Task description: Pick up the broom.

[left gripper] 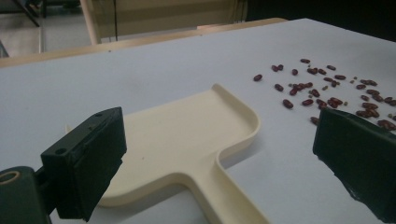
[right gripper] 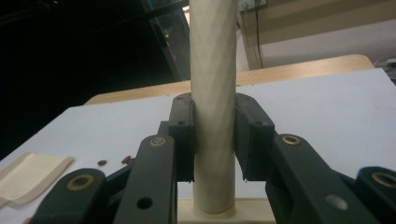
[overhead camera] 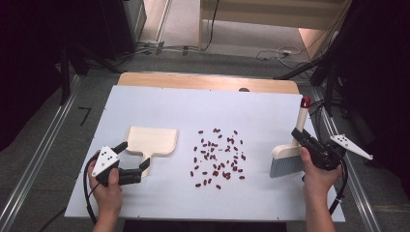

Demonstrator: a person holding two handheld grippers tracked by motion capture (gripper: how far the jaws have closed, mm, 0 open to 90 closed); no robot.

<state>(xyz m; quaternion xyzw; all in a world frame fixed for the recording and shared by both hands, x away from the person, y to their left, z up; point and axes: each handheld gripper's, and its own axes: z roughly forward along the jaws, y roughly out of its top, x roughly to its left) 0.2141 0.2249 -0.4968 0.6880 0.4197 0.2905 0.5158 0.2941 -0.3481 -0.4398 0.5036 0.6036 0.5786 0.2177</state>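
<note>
A cream dustpan (overhead camera: 152,140) lies flat on the white table, left of a scatter of red beans (overhead camera: 218,157). My left gripper (overhead camera: 133,159) is open, its jaws on either side of the dustpan's handle (left gripper: 229,196) without touching it. At the right, my right gripper (overhead camera: 298,135) is shut on the cream handle (right gripper: 212,93) of a small brush (overhead camera: 286,162). The brush has a red-tipped handle and grey bristles pointing down, just right of the beans. In the left gripper view the beans (left gripper: 327,91) lie beyond the pan (left gripper: 177,140).
The white sheet (overhead camera: 145,104) covers a wooden tabletop (overhead camera: 208,81). Metal rails run along both sides on the floor. Cables lie on the floor behind the table. Dark equipment stands at the far left and right.
</note>
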